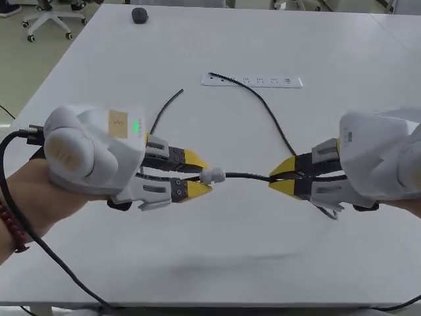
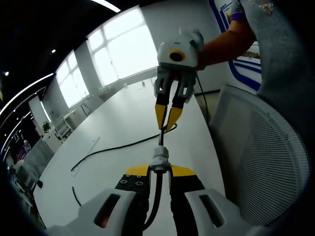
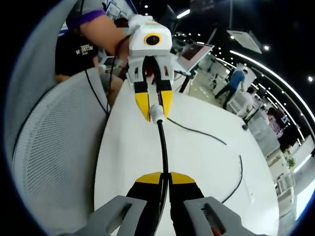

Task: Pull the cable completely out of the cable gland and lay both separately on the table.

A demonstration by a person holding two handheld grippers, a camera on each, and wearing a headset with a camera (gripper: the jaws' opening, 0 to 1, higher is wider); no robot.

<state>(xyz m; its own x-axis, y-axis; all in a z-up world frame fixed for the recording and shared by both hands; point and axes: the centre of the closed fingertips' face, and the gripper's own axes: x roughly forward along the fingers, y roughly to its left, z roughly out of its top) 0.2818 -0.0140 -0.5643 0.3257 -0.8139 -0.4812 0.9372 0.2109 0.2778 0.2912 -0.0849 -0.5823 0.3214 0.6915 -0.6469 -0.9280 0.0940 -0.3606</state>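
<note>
A white cable gland [image 1: 213, 176] sits on a black cable [image 1: 247, 176], held above the table. My left gripper [image 1: 206, 176] is shut on the gland; in the left gripper view the gland [image 2: 160, 160] sits between my yellow tips [image 2: 160, 170]. My right gripper [image 1: 271, 180] is shut on the cable a short way to the right of the gland. In the right gripper view the cable [image 3: 163, 142] runs straight from my closed tips [image 3: 166, 177] to the gland [image 3: 157, 114]. One cable end [image 1: 168, 105] trails behind the left gripper onto the table.
A white power strip [image 1: 253, 81] lies on the white table [image 1: 217, 263] beyond the grippers, with the cable's far part [image 1: 263, 105] curving by it. A dark round object [image 1: 139, 14] sits at the far edge. A white mesh chair [image 2: 266, 147] stands beside the table.
</note>
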